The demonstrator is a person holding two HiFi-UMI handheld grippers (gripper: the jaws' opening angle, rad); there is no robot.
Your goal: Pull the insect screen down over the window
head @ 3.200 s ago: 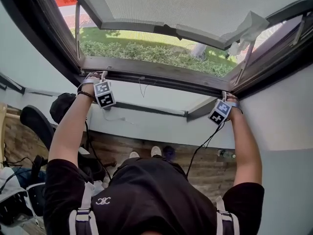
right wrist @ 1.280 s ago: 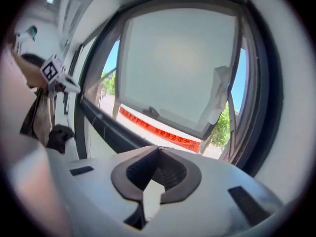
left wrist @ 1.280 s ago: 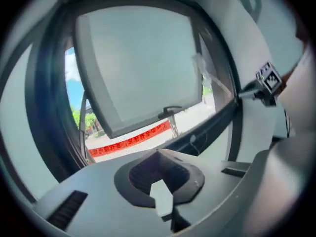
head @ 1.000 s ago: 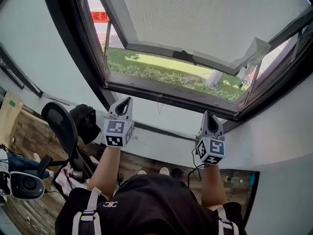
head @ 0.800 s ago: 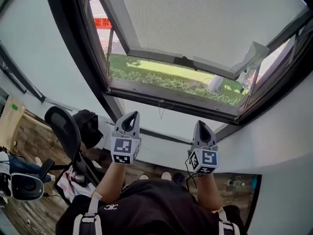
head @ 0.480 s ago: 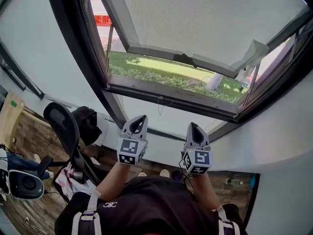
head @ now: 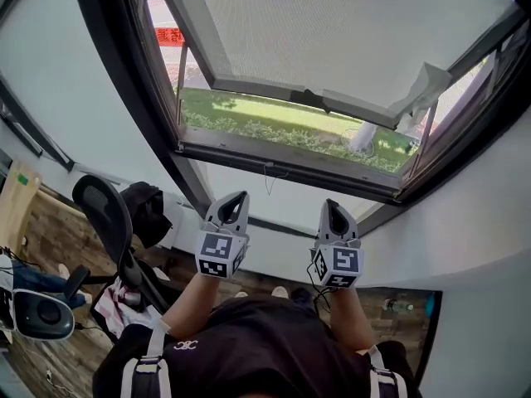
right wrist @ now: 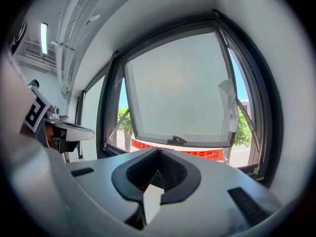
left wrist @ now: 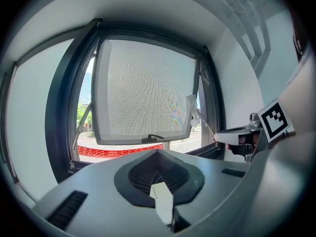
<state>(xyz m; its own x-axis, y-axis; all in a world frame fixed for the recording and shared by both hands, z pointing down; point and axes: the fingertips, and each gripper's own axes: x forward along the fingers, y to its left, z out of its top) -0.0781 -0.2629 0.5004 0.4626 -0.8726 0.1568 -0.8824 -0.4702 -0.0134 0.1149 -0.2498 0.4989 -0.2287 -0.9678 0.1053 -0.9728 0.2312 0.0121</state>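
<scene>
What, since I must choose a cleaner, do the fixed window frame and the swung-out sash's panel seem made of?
Window frame: probably painted or anodised metal, going by its dark, dull satin look and thin straight profiles; plastic cannot be excluded. Sash panel: translucent, whitish and finely grained, with rainbow ripples in the left gripper view. That suggests frosted or filmed glass, or fine mesh; I cannot tell which.

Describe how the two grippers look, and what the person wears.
The left gripper and right gripper are alike: pale grey tapered shells with dark ribbed inner pads, each carrying a white cube printed with black square markers. A thin dark cable runs from the right one. The person wears a black short-sleeved top with grey shoulder straps.
</scene>
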